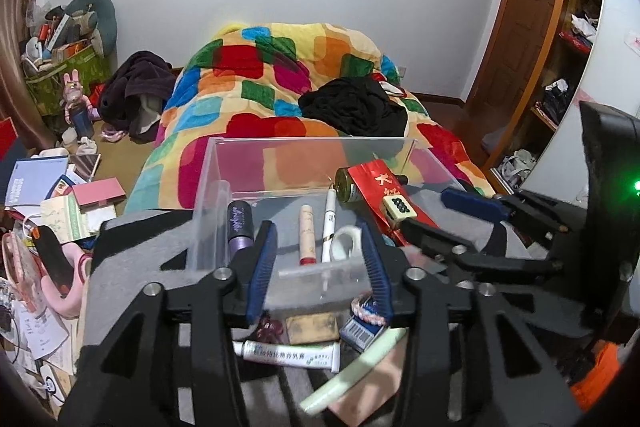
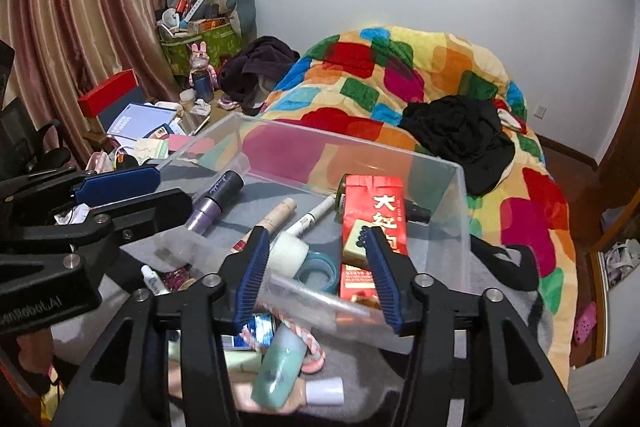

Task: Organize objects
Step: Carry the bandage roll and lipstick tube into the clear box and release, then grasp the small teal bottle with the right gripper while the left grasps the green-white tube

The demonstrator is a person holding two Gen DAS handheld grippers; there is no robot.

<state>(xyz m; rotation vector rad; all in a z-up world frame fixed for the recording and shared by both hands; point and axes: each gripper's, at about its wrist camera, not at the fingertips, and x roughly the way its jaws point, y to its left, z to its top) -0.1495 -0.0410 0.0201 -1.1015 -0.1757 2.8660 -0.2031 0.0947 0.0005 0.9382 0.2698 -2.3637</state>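
A clear plastic box (image 1: 224,163) (image 2: 452,195) stands on grey felt. Inside lie a purple tube (image 1: 239,223) (image 2: 216,197), a peach stick (image 1: 307,233), a white pen (image 1: 329,223), a tape roll (image 2: 290,253) and a red packet (image 1: 380,187) (image 2: 372,211). A cream mahjong tile (image 1: 399,207) (image 2: 354,243) rests on the packet, touching one pad of my right gripper (image 2: 316,269), which is open over the box. My left gripper (image 1: 320,259) is open and empty over the box's near side.
Loose items lie on the felt in front of the box: a white ointment tube (image 1: 288,354), a green bottle (image 2: 280,363), a braided bracelet (image 1: 366,311). A colourful quilt (image 1: 280,75) covers the bed behind. Books and clutter (image 1: 44,195) lie left.
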